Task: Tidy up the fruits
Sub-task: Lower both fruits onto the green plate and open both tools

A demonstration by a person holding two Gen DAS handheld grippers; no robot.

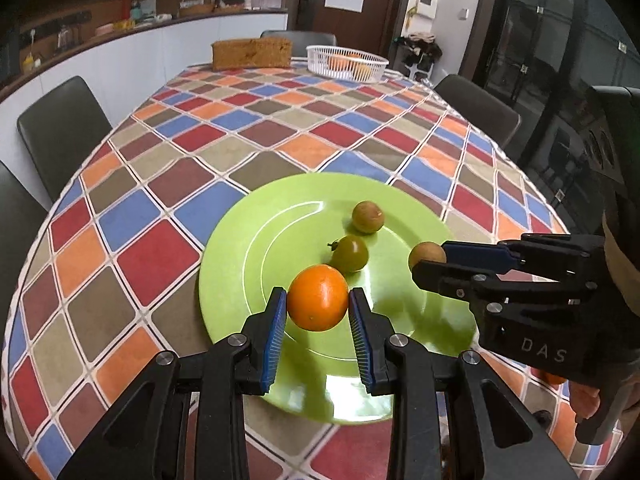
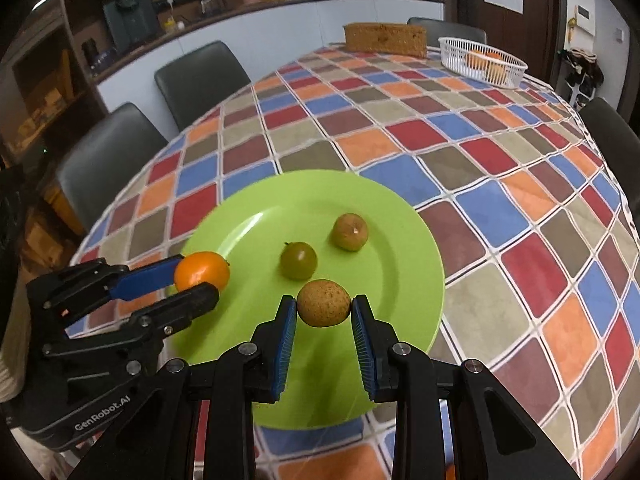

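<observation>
A green plate (image 1: pixel 240 264) (image 2: pixel 248 216) lies near the table's front edge. My left gripper (image 1: pixel 318 300) (image 2: pixel 198 276) is shut on an orange fruit (image 1: pixel 318 298) (image 2: pixel 202 272) just above the plate's left part. My right gripper (image 2: pixel 324 304) (image 1: pixel 430 258) is shut on a small speckled tan fruit (image 2: pixel 324 302) (image 1: pixel 426 254) over the plate's right part. A small green tomato (image 1: pixel 350 253) (image 2: pixel 298 260) and a brownish-green round fruit (image 1: pixel 368 217) (image 2: pixel 350 232) lie loose on the plate.
The table has a checkered cloth (image 1: pixel 280 120) (image 2: pixel 440 128). A white basket (image 1: pixel 346 62) (image 2: pixel 482 60) with orange fruits stands at the far end beside a brown block (image 1: pixel 252 53) (image 2: pixel 384 39). Dark chairs (image 1: pixel 60 132) (image 2: pixel 200 80) surround the table.
</observation>
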